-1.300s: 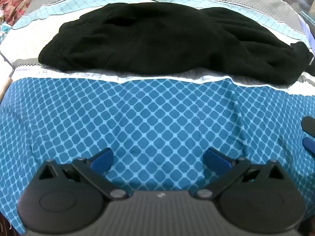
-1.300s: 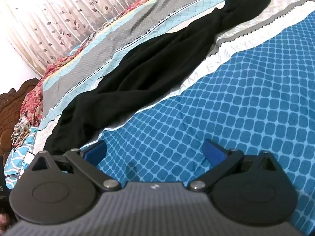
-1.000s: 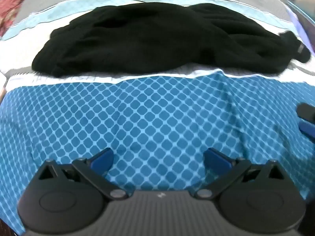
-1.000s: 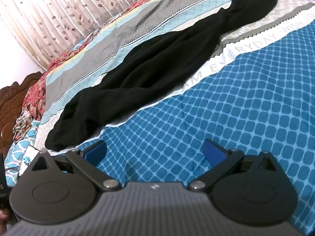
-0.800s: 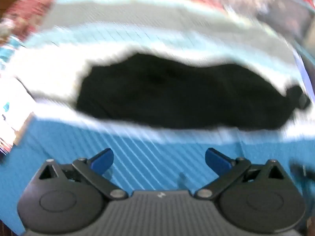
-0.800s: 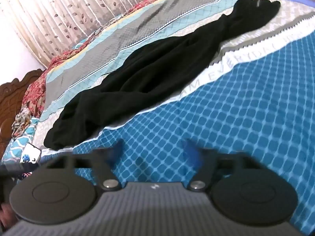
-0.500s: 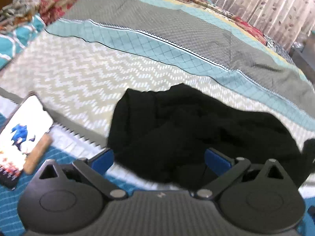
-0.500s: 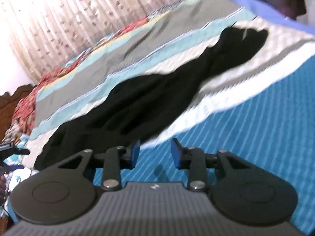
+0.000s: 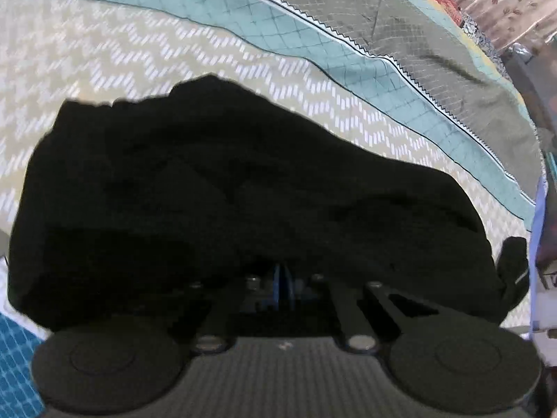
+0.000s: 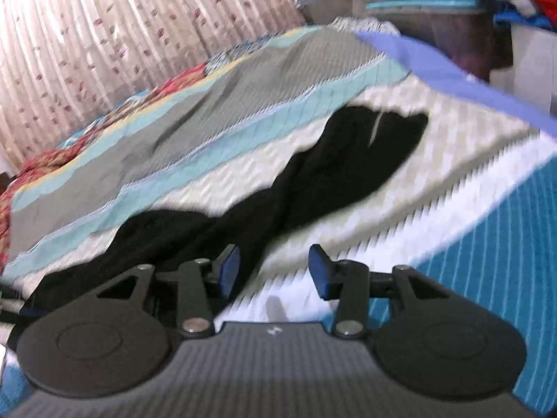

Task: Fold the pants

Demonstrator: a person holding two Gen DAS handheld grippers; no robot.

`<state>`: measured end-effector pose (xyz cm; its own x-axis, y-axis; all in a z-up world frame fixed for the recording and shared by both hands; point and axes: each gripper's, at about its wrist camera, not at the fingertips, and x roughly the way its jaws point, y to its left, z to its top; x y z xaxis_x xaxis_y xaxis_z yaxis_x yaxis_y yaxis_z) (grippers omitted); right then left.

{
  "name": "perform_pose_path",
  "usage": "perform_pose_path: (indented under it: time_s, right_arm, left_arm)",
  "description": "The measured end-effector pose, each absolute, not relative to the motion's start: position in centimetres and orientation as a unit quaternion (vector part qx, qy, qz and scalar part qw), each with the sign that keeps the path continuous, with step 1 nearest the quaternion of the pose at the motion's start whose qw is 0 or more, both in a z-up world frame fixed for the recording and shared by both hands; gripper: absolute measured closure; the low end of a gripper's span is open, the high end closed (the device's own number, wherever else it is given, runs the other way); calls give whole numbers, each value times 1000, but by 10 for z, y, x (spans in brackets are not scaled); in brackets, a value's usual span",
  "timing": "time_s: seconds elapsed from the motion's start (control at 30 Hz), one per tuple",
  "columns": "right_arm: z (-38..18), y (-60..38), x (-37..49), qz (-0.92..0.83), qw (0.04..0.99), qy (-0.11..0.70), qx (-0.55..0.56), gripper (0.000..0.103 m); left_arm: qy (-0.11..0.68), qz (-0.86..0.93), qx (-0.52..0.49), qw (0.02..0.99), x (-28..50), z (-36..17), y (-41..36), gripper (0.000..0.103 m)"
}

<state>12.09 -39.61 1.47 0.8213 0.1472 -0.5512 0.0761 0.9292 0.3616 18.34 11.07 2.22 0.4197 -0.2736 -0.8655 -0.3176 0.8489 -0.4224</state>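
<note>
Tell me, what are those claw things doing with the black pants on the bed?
A person is starting to fold the black pants lying stretched out on the patterned bedspread. The left gripper has its jaws pinched together at the near edge of the wide end. The right gripper hangs partly open above the bed; its jaws have just been opening, with nothing between them.

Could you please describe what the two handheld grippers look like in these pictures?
Both look alike. The right gripper has flat blue finger pads on black linkage arms with silver pivot screws, two round black discs and a ribbed grey body bearing a small white mark. The left gripper shows the same build. No cables or sleeves are visible.
</note>
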Motion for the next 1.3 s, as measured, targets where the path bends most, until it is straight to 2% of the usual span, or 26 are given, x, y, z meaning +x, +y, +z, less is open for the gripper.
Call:
perform_pose_path:
  time_s: [0.23, 0.33, 0.4, 0.43, 0.53, 0.63, 0.67, 0.7, 0.73, 0.77, 0.8, 0.83, 0.87, 0.9, 0.93, 0.97, 1.0, 1.17, 1.3]
  right_arm:
    - [17, -442, 228, -79, 925, 316, 194, 54]
    - [11, -443, 267, -91, 910, 338, 223, 47]
    - [7, -437, 291, -101, 900, 351, 237, 25]
    - [1, -431, 302, -112, 895, 360, 237, 20]
    - [-11, -417, 330, -145, 883, 389, 219, 18]
    - [-23, -402, 347, -161, 882, 419, 146, 17]
    - [-24, -398, 351, -159, 886, 419, 117, 26]
    - [-23, -394, 350, -154, 889, 421, 90, 61]
    - [-21, -395, 346, -146, 892, 421, 81, 79]
    - [-16, -402, 343, -135, 893, 418, 98, 95]
    - [-10, -412, 336, -130, 895, 410, 122, 95]
    - [0, -423, 327, -127, 899, 393, 146, 95]
    - [12, -434, 318, -120, 905, 372, 170, 95]
    - [23, -445, 305, -110, 909, 350, 198, 95]
    - [36, -459, 287, -98, 912, 324, 232, 95]
    - [46, -471, 272, -89, 913, 303, 259, 95]
    - [56, -485, 252, -77, 913, 279, 287, 95]
    - [89, -544, 141, -66, 912, 211, 346, 96]
    - [71, -576, 64, -94, 895, 211, 381, 96]
  left_arm:
    - [486, -10, -285, 826, 69, 61, 134, 99]
    - [481, -13, -299, 824, 9, 63, 146, 99]
    - [496, -6, -319, 807, -16, 53, 149, 99]
    - [505, -4, -331, 797, -28, 44, 150, 99]
    - [533, 16, -346, 772, -48, 20, 148, 100]
    - [545, 39, -348, 762, -51, 11, 147, 98]
    - [543, 40, -355, 760, -49, 12, 149, 92]
    - [539, 37, -363, 759, -46, 14, 152, 76]
    - [532, 37, -366, 763, -42, 18, 154, 63]
    - [525, 37, -366, 767, -36, 21, 156, 31]
    - [521, 38, -366, 770, -32, 22, 159, 15]
    - [517, 37, -366, 773, -24, 22, 160, 16]
    - [520, 35, -363, 773, -16, 21, 159, 23]
    - [525, 33, -359, 771, -9, 18, 159, 40]
    - [529, 32, -359, 768, -1, 15, 159, 52]
    - [533, 30, -361, 765, 4, 13, 160, 82]
    - [536, 24, -370, 758, 8, 10, 163, 97]
    - [513, 15, -406, 756, 4, 29, 186, 97]
    - [495, 15, -408, 767, -14, 62, 225, 97]
